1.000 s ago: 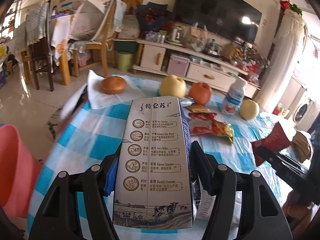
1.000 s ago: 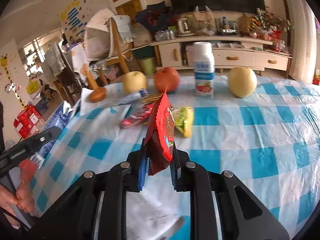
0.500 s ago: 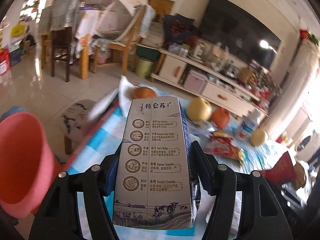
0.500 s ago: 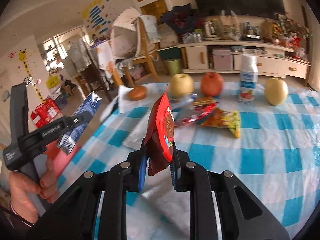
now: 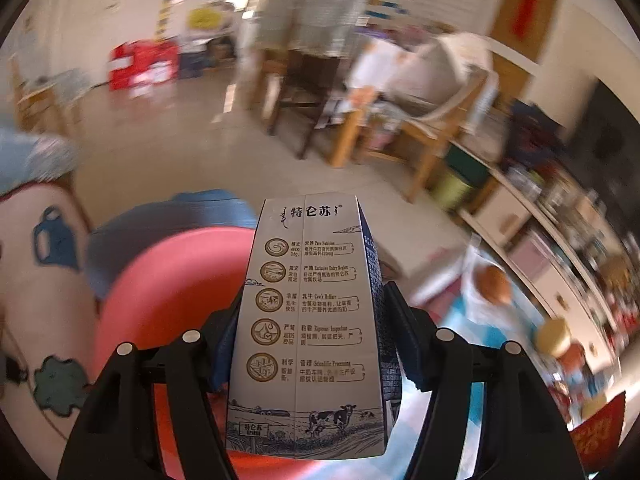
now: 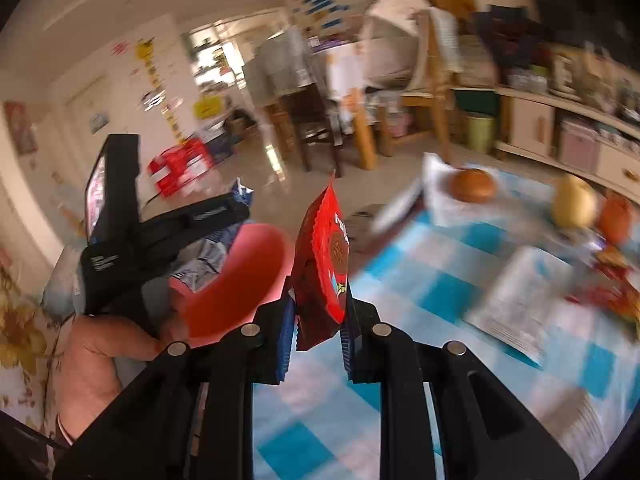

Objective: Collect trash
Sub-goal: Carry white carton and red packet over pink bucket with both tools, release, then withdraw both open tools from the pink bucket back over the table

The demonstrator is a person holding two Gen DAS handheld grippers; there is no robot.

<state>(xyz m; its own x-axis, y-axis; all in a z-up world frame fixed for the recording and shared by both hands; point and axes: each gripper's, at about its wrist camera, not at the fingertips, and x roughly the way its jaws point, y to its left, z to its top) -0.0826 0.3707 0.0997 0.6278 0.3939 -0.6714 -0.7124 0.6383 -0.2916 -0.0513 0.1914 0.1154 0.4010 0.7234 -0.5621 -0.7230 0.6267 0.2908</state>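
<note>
Red and crinkled, a flat foil snack wrapper (image 6: 326,256) is standing upright between the pads of the right gripper (image 6: 316,320), which is clamping it tightly at its lower edge. Behind and to the left of it in the right wrist view, a round pink plastic bin (image 6: 236,280) is sitting open just off the edge of the blue-and-white checked tablecloth (image 6: 440,300). The left gripper (image 5: 308,320) is gripping a tall white-and-navy paper milk carton (image 5: 308,312) by its two sides, and in the left wrist view the carton is hanging in front of the pink bin's mouth, with the bin's rim showing to its left and below it. In the right wrist view a hand (image 6: 96,360) is holding that gripper's black handle beside the bin. On the cloth farther back, a brown bun (image 6: 472,185) is lying on white paper, with a yellow pear (image 6: 574,204) blurred to its right.
</note>
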